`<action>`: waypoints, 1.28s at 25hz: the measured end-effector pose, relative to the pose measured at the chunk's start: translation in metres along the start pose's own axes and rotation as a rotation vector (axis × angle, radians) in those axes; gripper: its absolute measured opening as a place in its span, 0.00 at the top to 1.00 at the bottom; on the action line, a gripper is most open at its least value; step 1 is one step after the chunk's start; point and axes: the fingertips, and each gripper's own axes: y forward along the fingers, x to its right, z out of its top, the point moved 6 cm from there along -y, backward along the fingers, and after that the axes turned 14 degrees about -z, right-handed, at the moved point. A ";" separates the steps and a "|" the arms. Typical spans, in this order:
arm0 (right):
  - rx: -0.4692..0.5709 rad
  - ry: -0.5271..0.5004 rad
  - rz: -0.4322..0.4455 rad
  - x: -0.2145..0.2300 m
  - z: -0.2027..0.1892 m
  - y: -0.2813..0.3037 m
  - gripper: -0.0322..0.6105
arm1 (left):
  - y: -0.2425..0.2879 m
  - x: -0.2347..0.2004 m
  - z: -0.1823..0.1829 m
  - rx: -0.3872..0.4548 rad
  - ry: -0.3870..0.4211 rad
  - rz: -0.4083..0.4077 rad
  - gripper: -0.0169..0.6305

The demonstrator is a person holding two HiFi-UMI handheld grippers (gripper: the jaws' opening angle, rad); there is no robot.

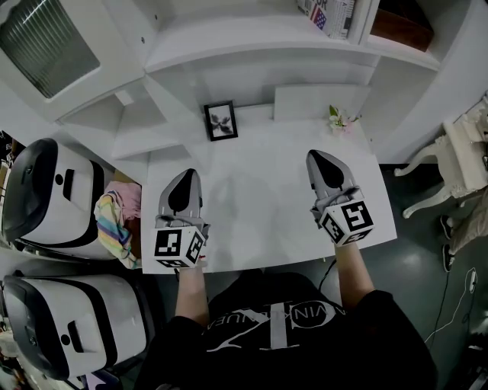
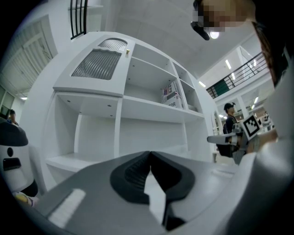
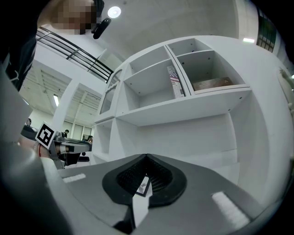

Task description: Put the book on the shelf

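Book [image 1: 329, 15]: stands upright on an upper shelf [image 1: 252, 38] of the white unit, against the divider at the right side of its compartment; neither gripper touches it.
Book cover: stars and stripes pattern; its print is too small to read.
Next compartment: a flat brown thing [image 1: 402, 30] lies just across the divider.
Left gripper [image 1: 186, 177]: jaws closed tip to tip with nothing between them, held over the desk [image 1: 267, 206], well apart from the book.
Right gripper [image 1: 316, 156]: jaws likewise pressed together and empty, over the desk's right part.
Marker cubes: black-and-white square codes, no letters.
Desk back edge: a small black picture frame [image 1: 220, 120] and a flower sprig [image 1: 340, 118].
Shirt [image 1: 274, 335]: black, with pale lettering that cannot be read surely.
Left of desk: two white machines [image 1: 46, 198] and a striped colourful cloth [image 1: 114, 219].
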 end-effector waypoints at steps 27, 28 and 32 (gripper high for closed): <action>-0.024 0.020 0.019 -0.004 -0.002 -0.025 0.94 | -0.030 0.015 0.001 0.000 -0.006 0.050 0.97; -0.024 0.021 0.019 -0.004 -0.001 -0.026 0.94 | -0.030 0.016 0.002 -0.001 -0.005 0.051 0.97; -0.026 0.022 0.021 -0.004 -0.001 -0.027 0.94 | -0.032 0.017 0.003 -0.002 -0.001 0.053 0.97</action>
